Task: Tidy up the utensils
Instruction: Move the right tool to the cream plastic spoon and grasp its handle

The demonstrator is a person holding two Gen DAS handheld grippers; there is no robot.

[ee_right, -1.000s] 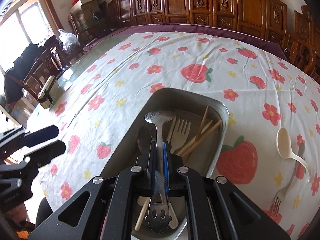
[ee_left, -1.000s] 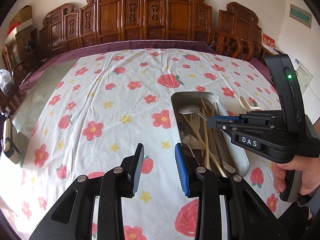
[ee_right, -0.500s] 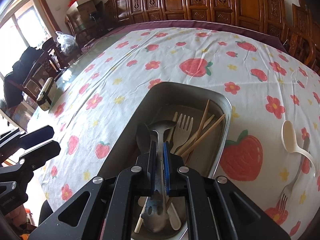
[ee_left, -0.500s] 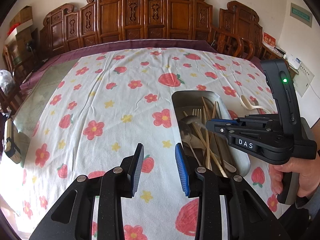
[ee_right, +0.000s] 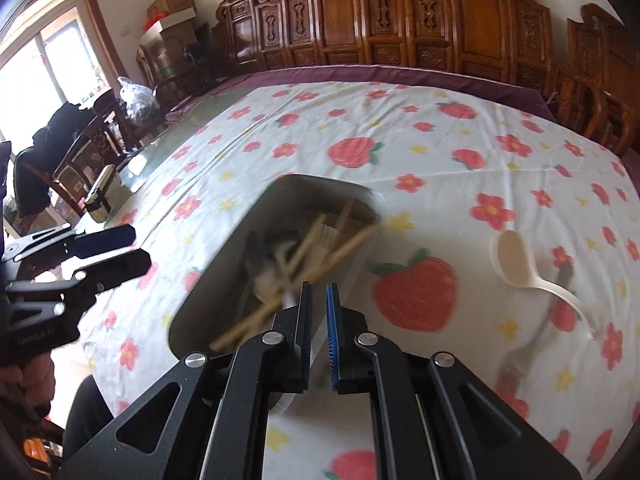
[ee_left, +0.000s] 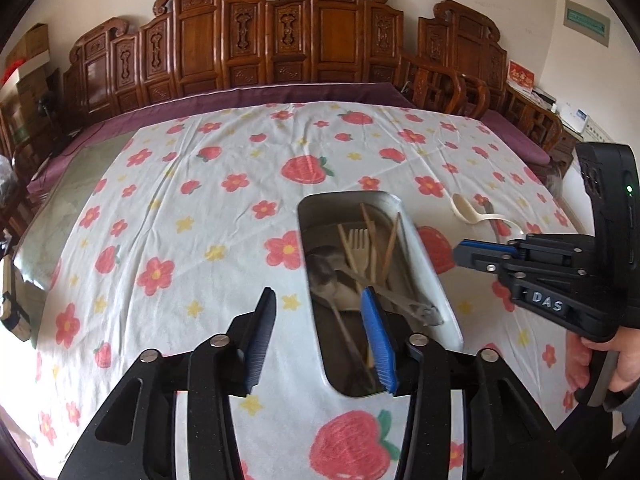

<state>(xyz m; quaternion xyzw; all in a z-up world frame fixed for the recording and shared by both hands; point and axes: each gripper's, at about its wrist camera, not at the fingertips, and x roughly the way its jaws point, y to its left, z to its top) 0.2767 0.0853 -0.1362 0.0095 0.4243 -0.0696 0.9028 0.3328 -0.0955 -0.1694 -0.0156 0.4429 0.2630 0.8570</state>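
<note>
A metal tray [ee_left: 426, 268] on the flowered tablecloth holds metal spoons [ee_left: 326, 268], a pale fork [ee_left: 359, 240] and several wooden chopsticks [ee_left: 372, 236]. It shows blurred in the right wrist view [ee_right: 224, 280]. My left gripper [ee_left: 316, 324] is open and empty, low at the tray's near left side. My right gripper [ee_right: 318, 308] is empty, its jaws a narrow gap apart, above the tray's right rim; it also shows in the left wrist view [ee_left: 480, 250]. A cream spoon [ee_right: 524, 262] and a metal fork [ee_right: 536, 332] lie on the cloth right of the tray.
Carved wooden chairs [ee_left: 280, 40] line the table's far side. A glass strip of bare table [ee_left: 52, 216] runs along the left, with a small box [ee_right: 98, 194] on it. More chairs and a window [ee_right: 48, 64] are at the left.
My right gripper let go of the metal spoon, which now lies in the tray, and pulled back to the right. The left gripper stayed open and shifted slightly.
</note>
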